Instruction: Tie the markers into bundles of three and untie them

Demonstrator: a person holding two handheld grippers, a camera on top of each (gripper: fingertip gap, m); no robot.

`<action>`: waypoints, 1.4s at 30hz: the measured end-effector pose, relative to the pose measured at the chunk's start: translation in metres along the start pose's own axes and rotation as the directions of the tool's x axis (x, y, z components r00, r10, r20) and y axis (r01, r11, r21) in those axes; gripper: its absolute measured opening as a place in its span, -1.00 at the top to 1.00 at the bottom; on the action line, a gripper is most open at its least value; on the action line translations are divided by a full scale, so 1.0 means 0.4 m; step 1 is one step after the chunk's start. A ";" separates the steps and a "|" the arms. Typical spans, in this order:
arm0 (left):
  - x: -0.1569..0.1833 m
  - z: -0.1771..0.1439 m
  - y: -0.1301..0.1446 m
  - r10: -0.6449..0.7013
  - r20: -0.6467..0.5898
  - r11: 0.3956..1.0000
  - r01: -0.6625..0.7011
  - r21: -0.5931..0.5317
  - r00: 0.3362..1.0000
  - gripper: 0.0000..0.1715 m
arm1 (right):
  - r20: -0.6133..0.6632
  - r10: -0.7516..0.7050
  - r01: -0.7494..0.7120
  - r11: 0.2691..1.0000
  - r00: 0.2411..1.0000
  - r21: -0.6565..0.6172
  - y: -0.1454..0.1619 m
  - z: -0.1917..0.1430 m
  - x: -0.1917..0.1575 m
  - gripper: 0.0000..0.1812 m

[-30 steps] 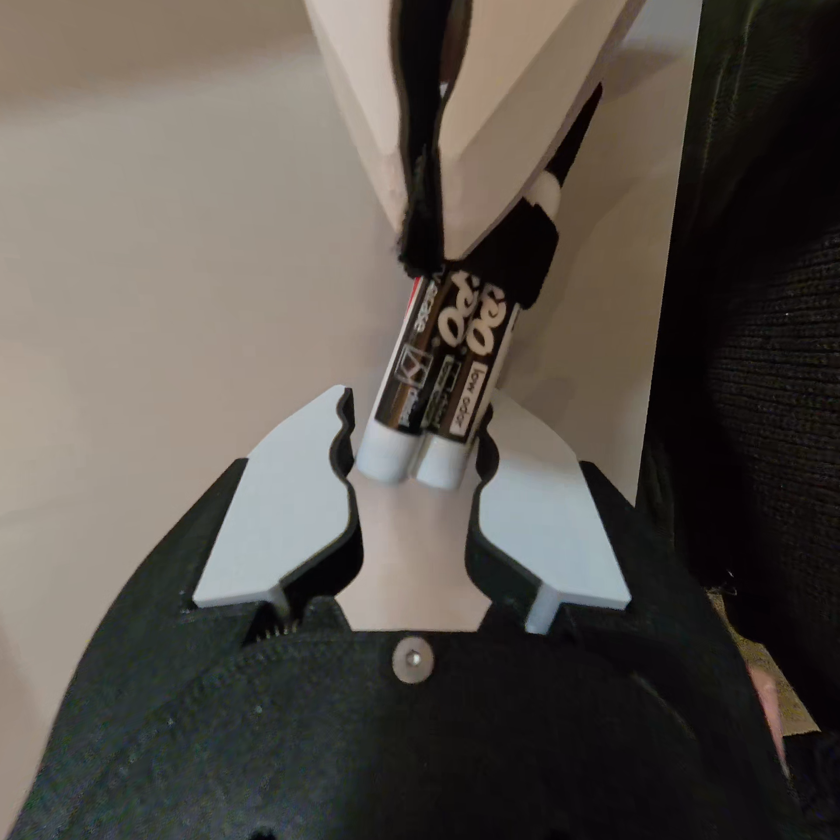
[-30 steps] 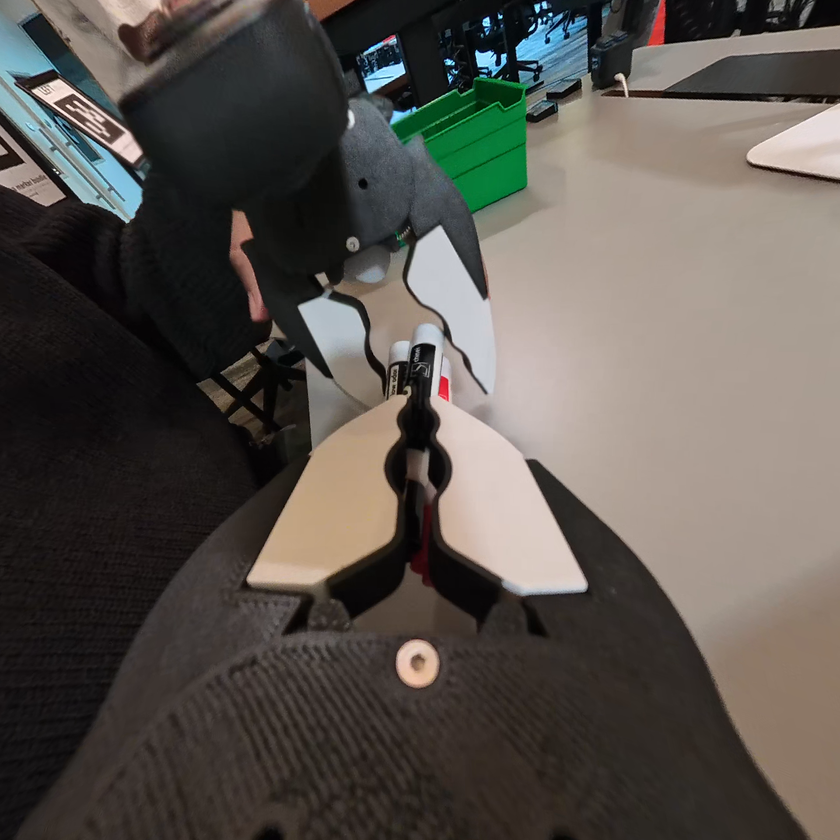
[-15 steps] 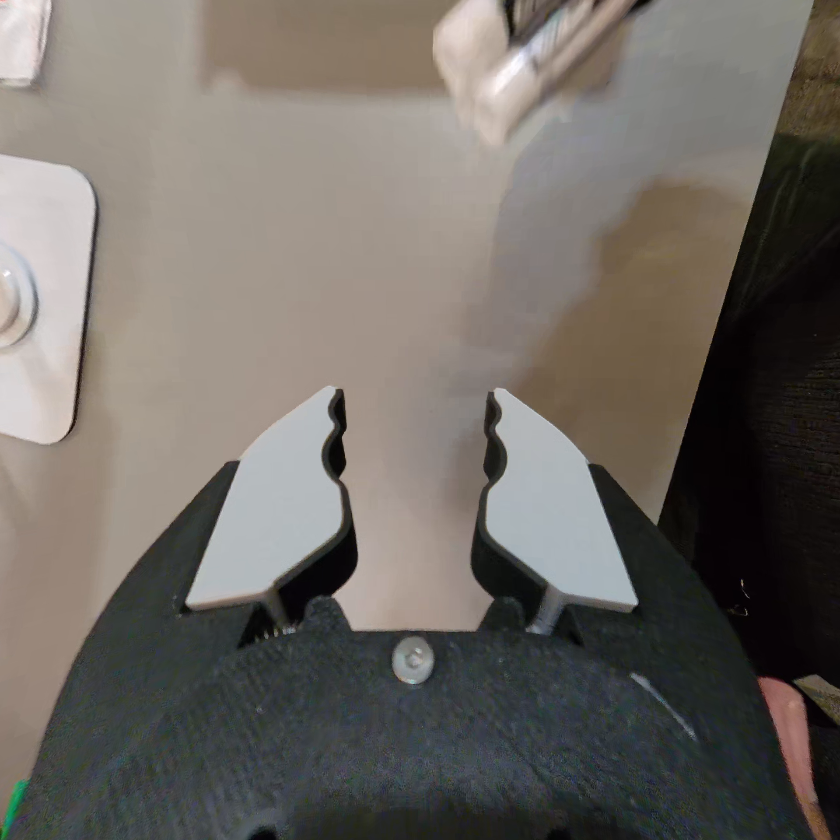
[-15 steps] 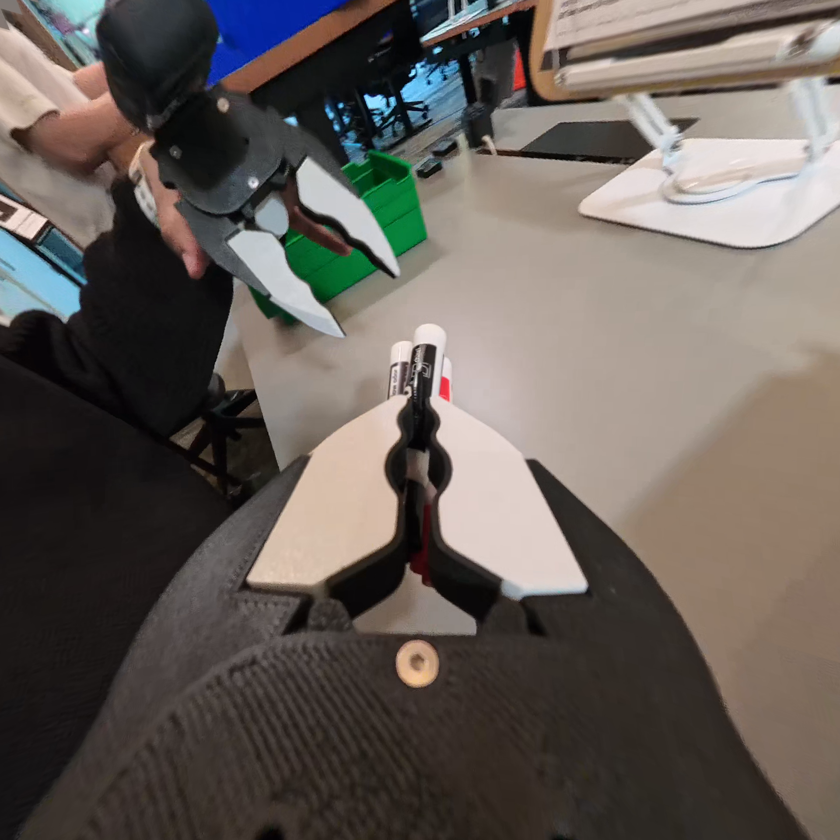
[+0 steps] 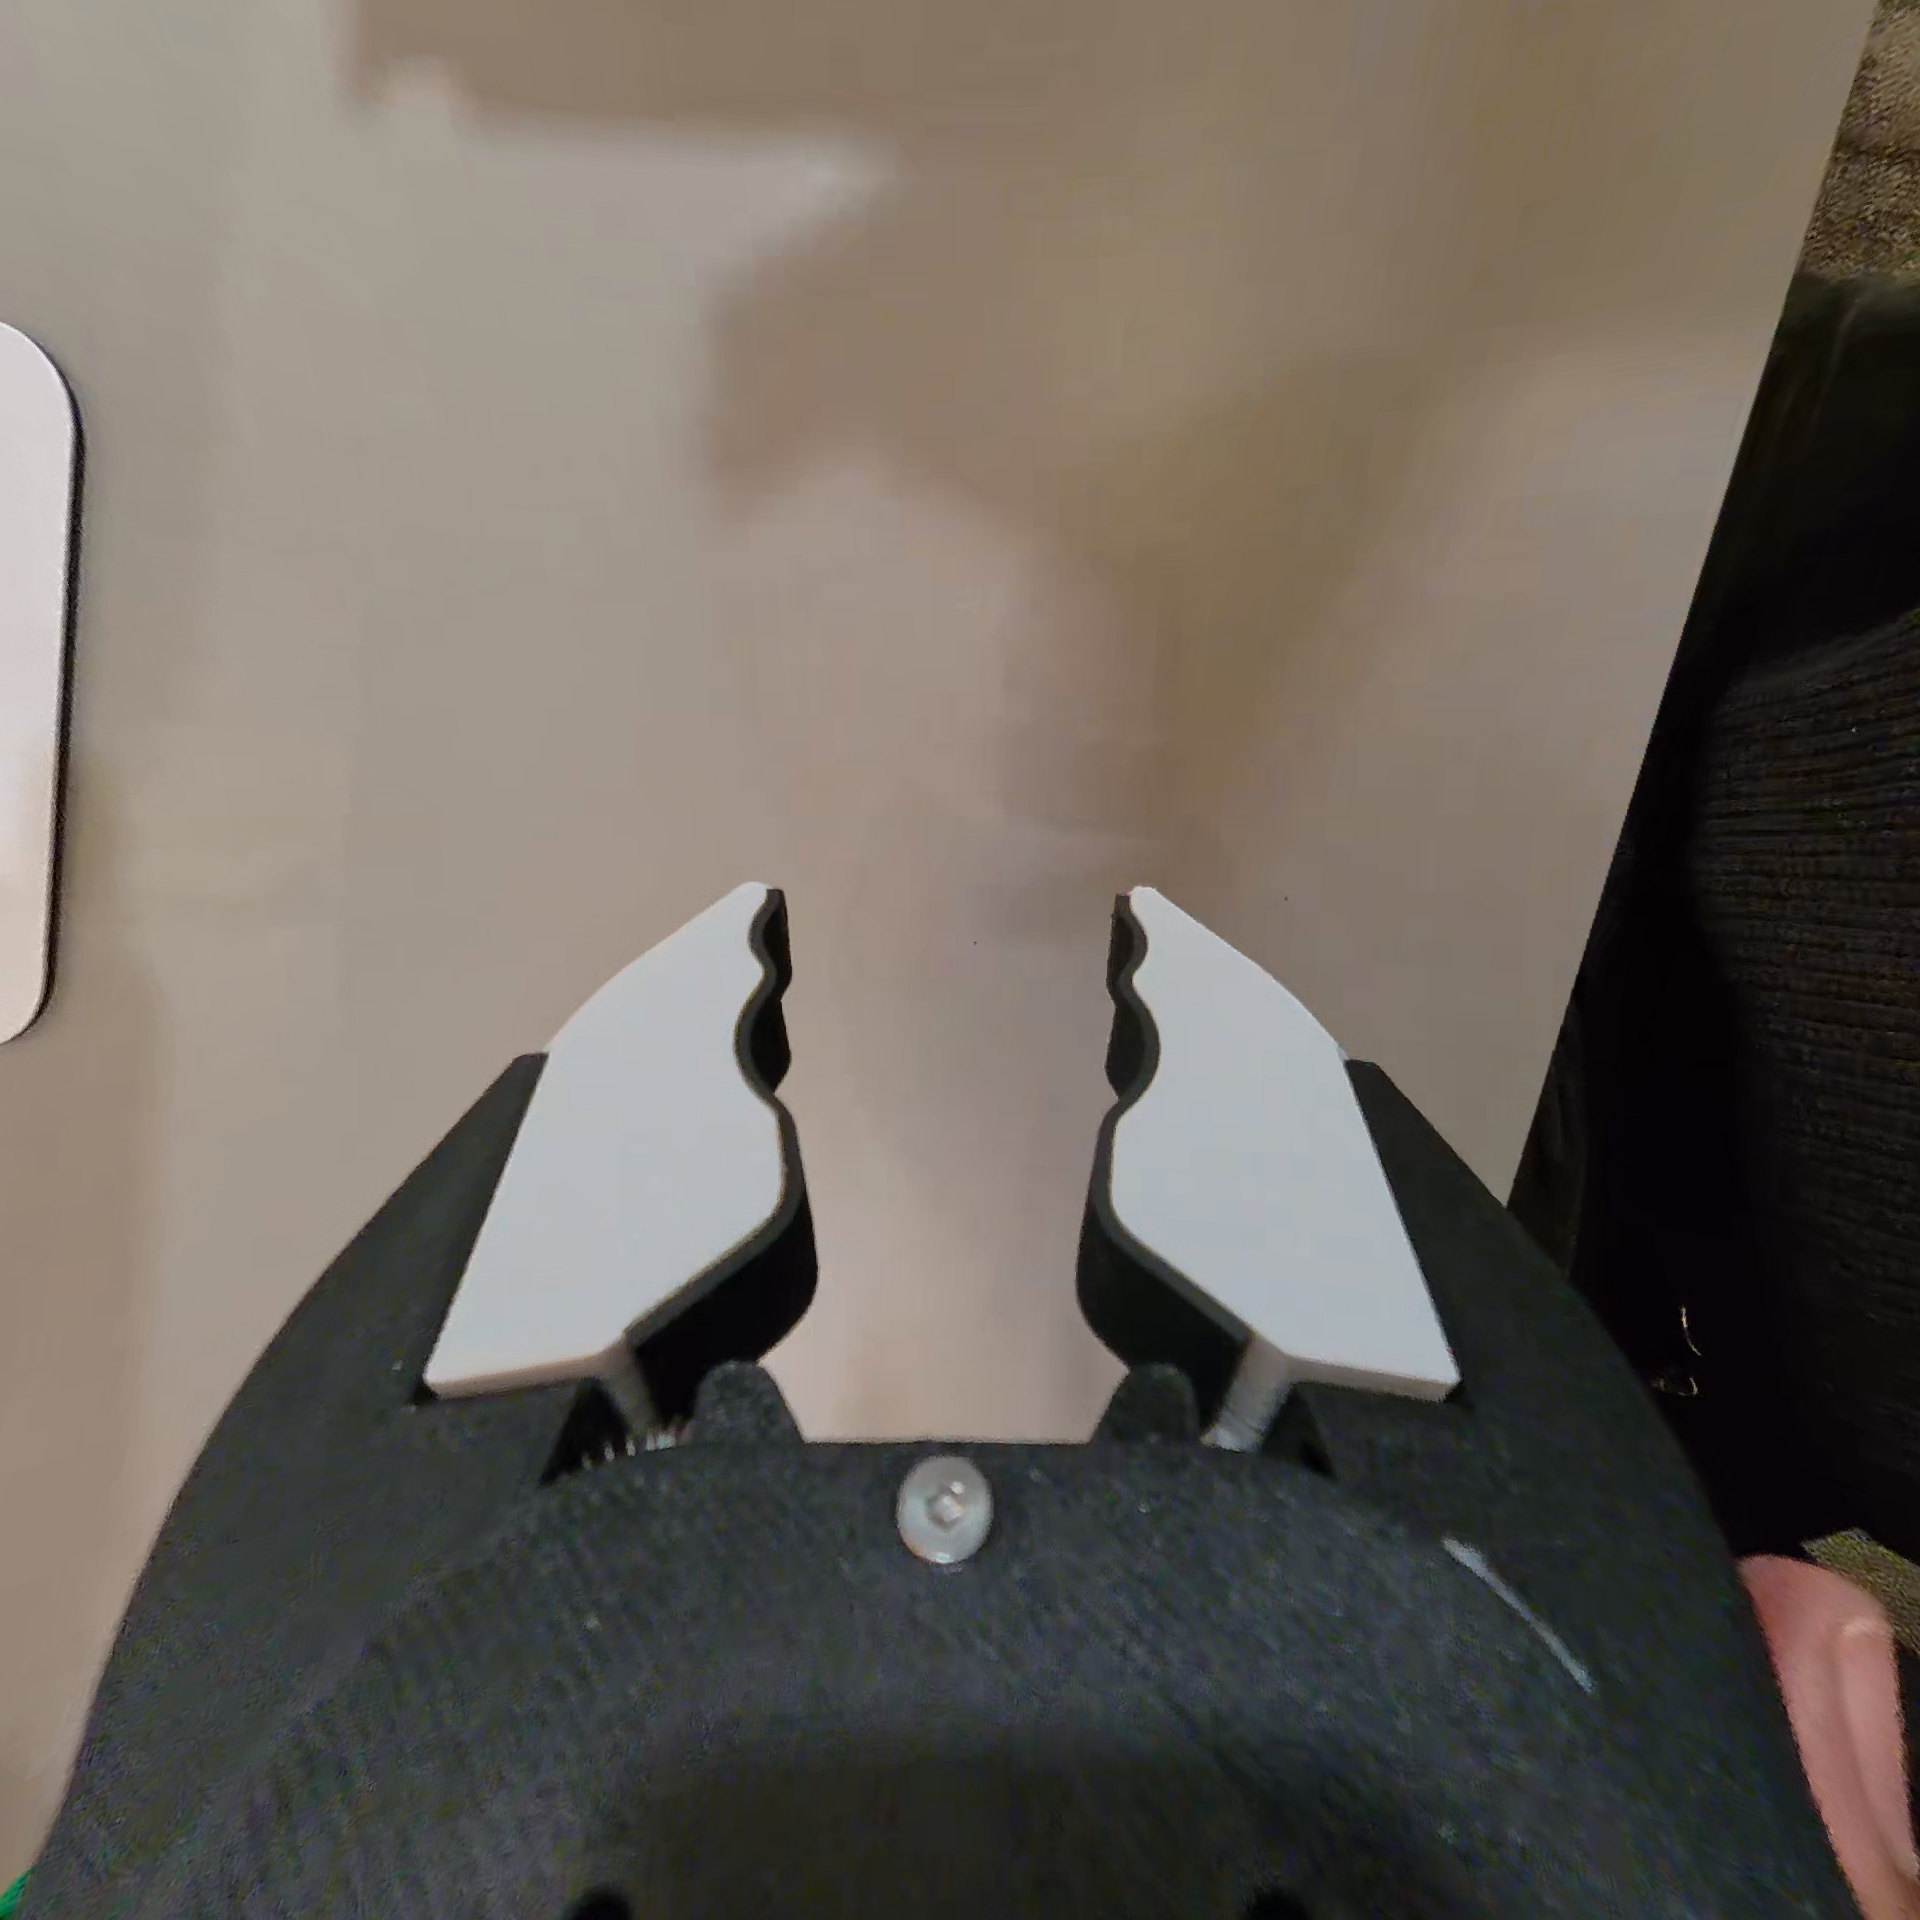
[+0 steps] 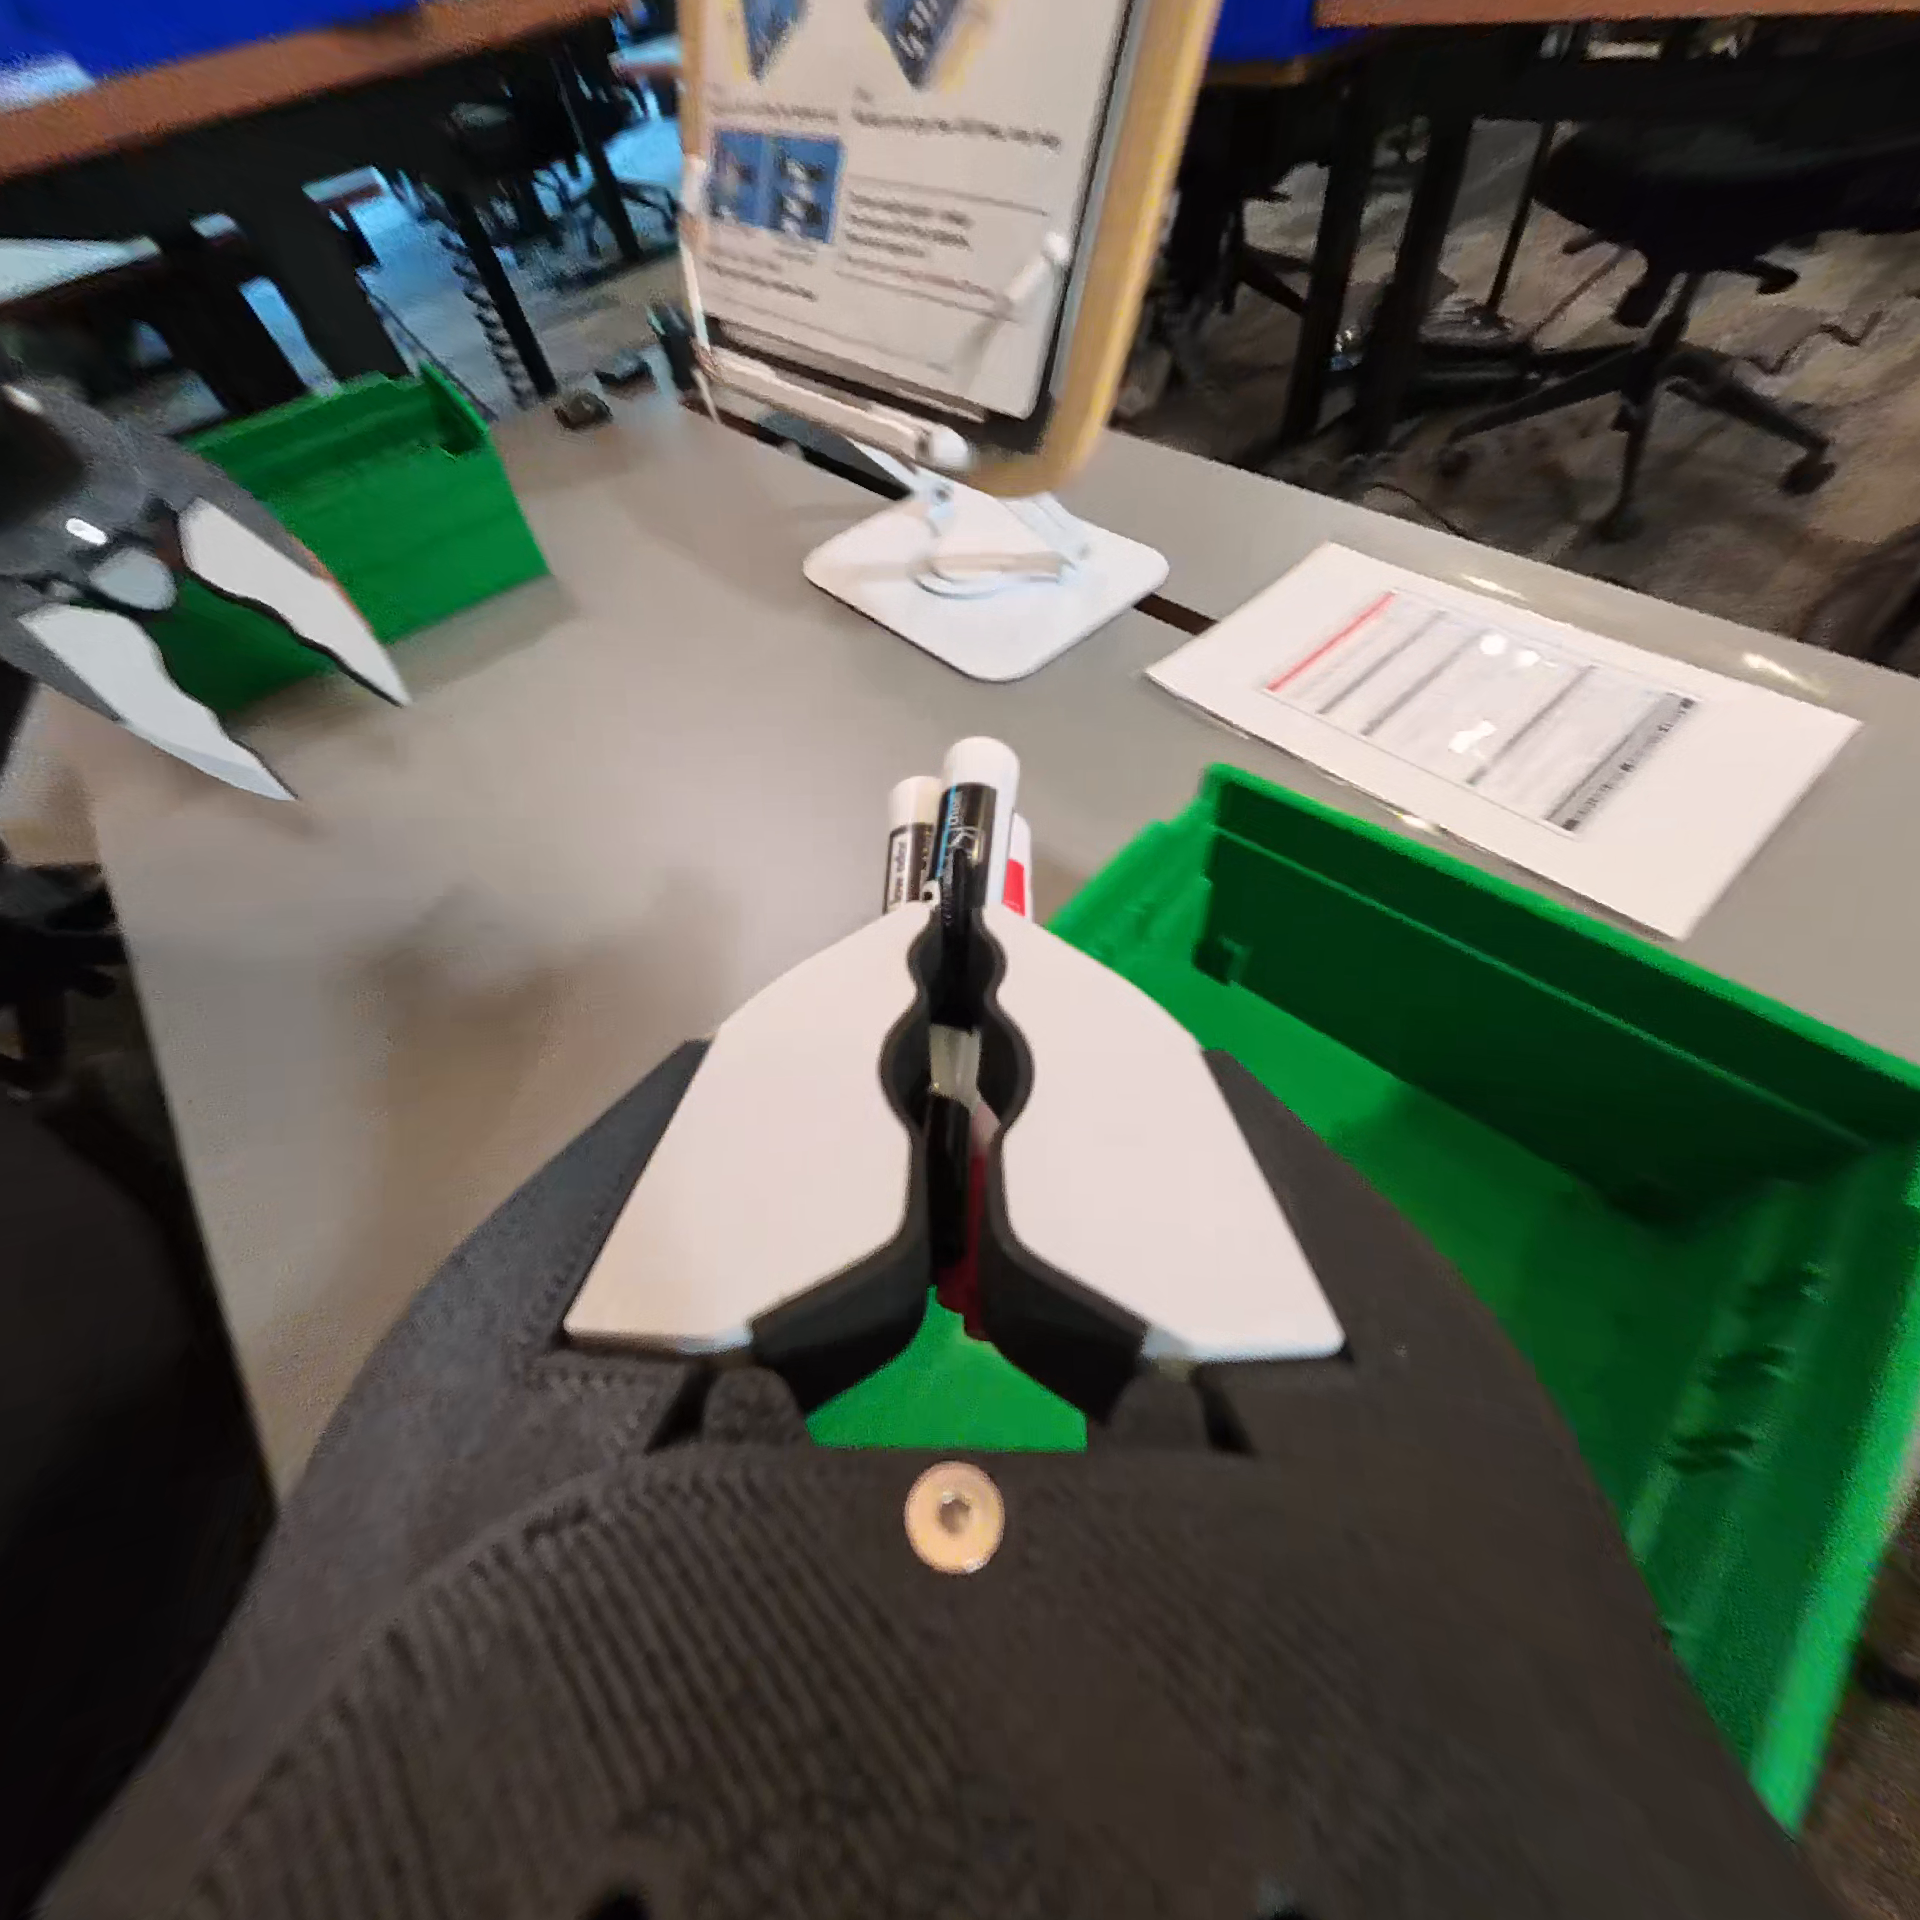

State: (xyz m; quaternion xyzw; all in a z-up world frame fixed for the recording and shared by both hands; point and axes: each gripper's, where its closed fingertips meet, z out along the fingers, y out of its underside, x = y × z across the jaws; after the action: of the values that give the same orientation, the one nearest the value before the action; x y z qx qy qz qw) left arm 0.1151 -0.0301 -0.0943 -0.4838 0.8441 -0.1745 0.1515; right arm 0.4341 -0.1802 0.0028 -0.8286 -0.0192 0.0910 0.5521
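Carrying a bundle of markers (image 6: 961,831), the right gripper (image 6: 956,925) has its two white fingers pressed together around the bundle's middle, so the white butt ends of three markers stick out forward past the fingertips. At least one barrel is black-labelled and one shows red. Something black runs along the gap between the fingers, possibly the tie strap, though this cannot be told for sure. The bundle hangs in the air over the near corner of a green plastic bin (image 6: 1507,1091) that sits on the grey table (image 6: 623,831).

Off to the left, well apart from the markers, the left gripper (image 6: 270,707) hangs above the table with its fingers spread and nothing between them. Its own camera shows the same: the left gripper (image 5: 951,914) is wide apart over bare tabletop.

Farther back stand a second green bin (image 6: 395,499), a tablet on a white stand (image 6: 987,592) and a laminated sheet (image 6: 1496,717).

Judging by look, the markers are light, stiff plastic tubes with smooth, slippery barrels; loose ones would roll or slide past each other. Taking hold across the middle of the bundle, as here, seems steadiest.
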 end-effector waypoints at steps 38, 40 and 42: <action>0.051 0.099 -0.077 0.021 -0.115 1.000 -0.021 -0.003 0.993 0.30 | -0.502 0.214 -0.281 0.958 0.838 -0.061 0.267 0.213 0.215 0.95; 0.054 0.104 -0.076 0.021 -0.118 1.000 -0.023 -0.010 0.993 0.30 | -0.495 0.212 -0.281 0.957 0.843 -0.068 0.271 0.216 0.209 0.95; 0.055 0.107 -0.073 0.022 -0.118 1.000 -0.025 -0.018 0.993 0.30 | -0.489 0.210 -0.281 0.957 0.847 -0.075 0.272 0.216 0.206 0.95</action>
State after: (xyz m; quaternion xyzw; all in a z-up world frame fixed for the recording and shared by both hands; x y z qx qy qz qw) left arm 0.1450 -0.0696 -0.1217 -0.4642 0.8589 -0.1926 0.0987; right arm 0.4927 -0.1328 -0.1403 -0.8586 0.2167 -0.0469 0.4623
